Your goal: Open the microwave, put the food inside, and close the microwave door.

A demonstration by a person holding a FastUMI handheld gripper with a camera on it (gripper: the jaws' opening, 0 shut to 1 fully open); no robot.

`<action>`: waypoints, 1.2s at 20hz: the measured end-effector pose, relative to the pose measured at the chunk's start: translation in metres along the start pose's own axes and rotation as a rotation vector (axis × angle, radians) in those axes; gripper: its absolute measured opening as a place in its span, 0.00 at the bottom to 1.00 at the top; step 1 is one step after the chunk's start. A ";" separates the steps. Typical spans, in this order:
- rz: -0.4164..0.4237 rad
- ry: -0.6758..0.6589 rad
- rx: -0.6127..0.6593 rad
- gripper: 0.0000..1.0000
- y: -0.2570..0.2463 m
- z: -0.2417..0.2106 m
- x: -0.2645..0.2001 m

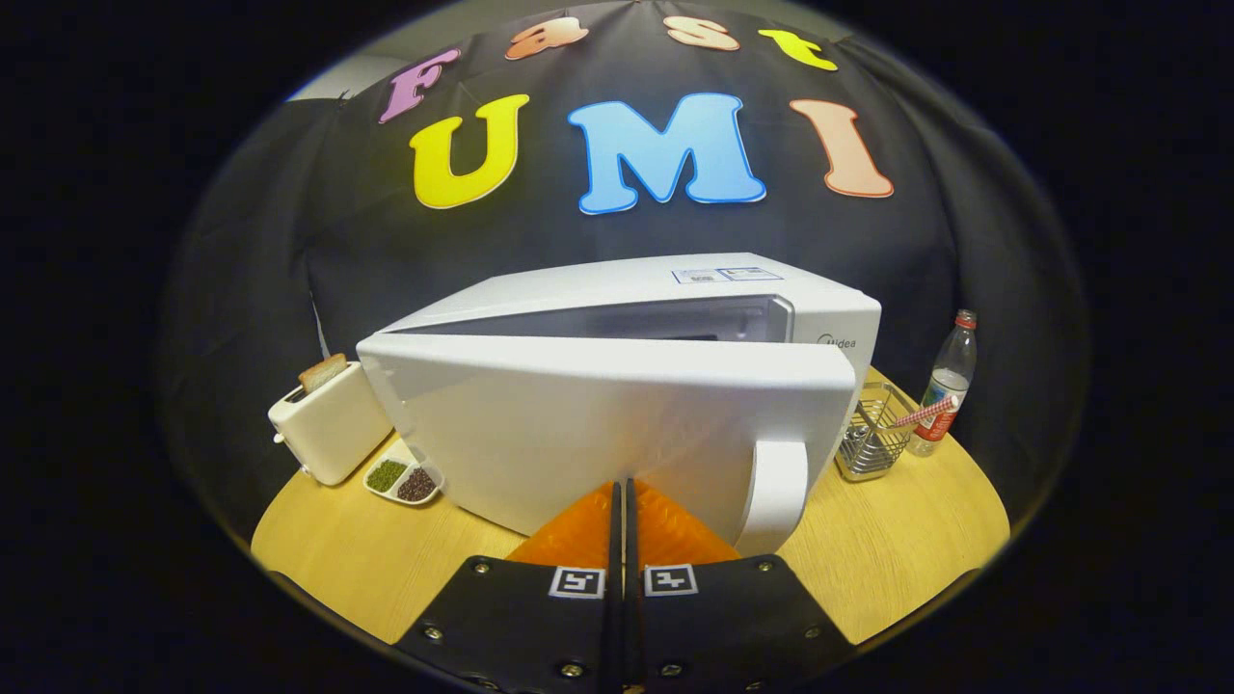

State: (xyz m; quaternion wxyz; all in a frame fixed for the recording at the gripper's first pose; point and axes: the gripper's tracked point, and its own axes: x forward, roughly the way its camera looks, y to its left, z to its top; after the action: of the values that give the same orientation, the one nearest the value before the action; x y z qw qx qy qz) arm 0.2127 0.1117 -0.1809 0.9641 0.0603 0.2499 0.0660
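A white microwave (675, 289) stands on the round wooden table (887, 549). Its door (598, 424) is swung partly out toward me, hinged on the left, so a dark slit of the cavity (656, 323) shows above the door's top edge. The door's white handle (776, 496) hangs at its right end. My gripper (622, 485) is shut with nothing between its fingers, and the tips rest against the door's outer face, left of the handle. What lies inside the cavity is hidden by the door.
A white toaster (328, 419) with a bread slice (321, 372) stands left of the microwave, with a small divided dish of grains (403, 479) in front of it. A wire basket (872, 443) and a clear bottle (945, 386) stand to the right.
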 end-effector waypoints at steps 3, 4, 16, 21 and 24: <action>-0.019 -0.014 0.000 0.01 -0.008 0.008 0.011; -0.024 -0.017 0.002 0.01 -0.011 0.010 0.016; -0.084 -0.029 0.064 0.01 -0.026 0.030 0.049; -0.076 -0.073 0.025 0.05 -0.019 0.046 0.029; -0.064 -0.109 -0.014 0.05 -0.013 0.055 0.005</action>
State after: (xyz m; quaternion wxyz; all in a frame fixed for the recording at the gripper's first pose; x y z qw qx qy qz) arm 0.2451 0.0951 -0.1370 0.9783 0.0490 0.1984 0.0335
